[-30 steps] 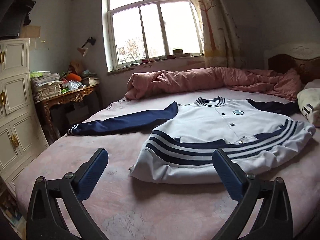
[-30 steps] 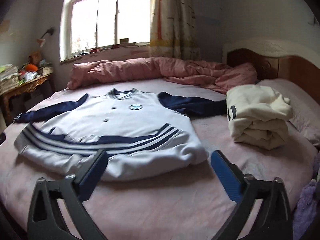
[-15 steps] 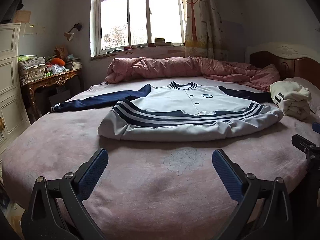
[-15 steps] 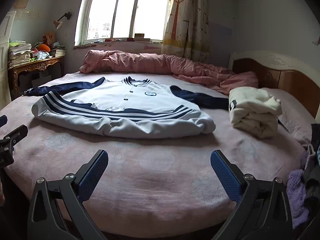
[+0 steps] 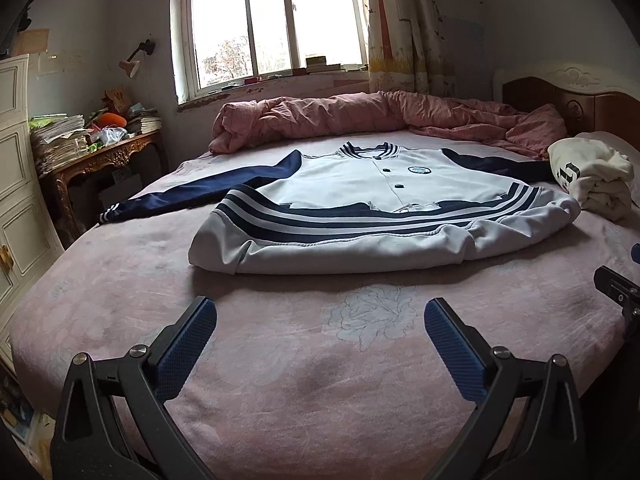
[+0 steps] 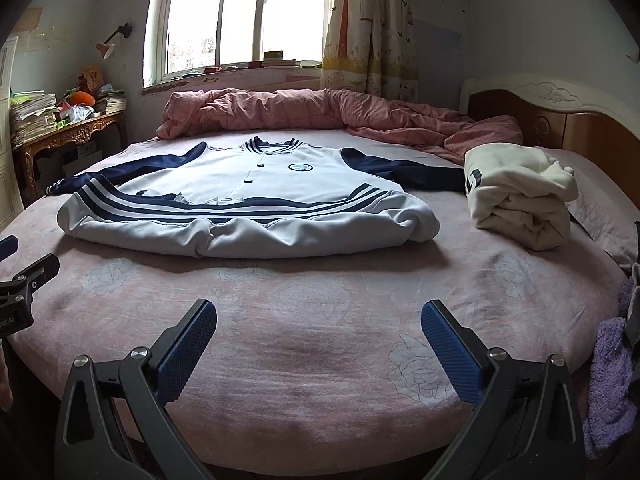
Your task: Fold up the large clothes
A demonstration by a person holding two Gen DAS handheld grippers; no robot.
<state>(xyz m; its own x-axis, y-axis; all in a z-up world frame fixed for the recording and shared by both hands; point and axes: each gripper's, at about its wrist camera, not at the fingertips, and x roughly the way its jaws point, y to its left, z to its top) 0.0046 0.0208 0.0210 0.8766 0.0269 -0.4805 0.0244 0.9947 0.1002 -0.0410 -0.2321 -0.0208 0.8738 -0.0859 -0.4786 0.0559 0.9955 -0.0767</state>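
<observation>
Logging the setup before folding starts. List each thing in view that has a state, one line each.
jacket: spread flat, front up, buttoned, sleeves out to both sides, not folded
cream garment: folded in a bundle, beside the jacket's sleeve
pink quilt: rumpled along the far side of the bed
left gripper: open, empty, apart from the jacket
right gripper: open, empty, apart from the jacket
curtain: drawn aside

Both wrist views low at bed (image 5: 280, 360) foot edge, facing window (image 6: 240, 20); share jacket (image 5: 380, 208).
</observation>
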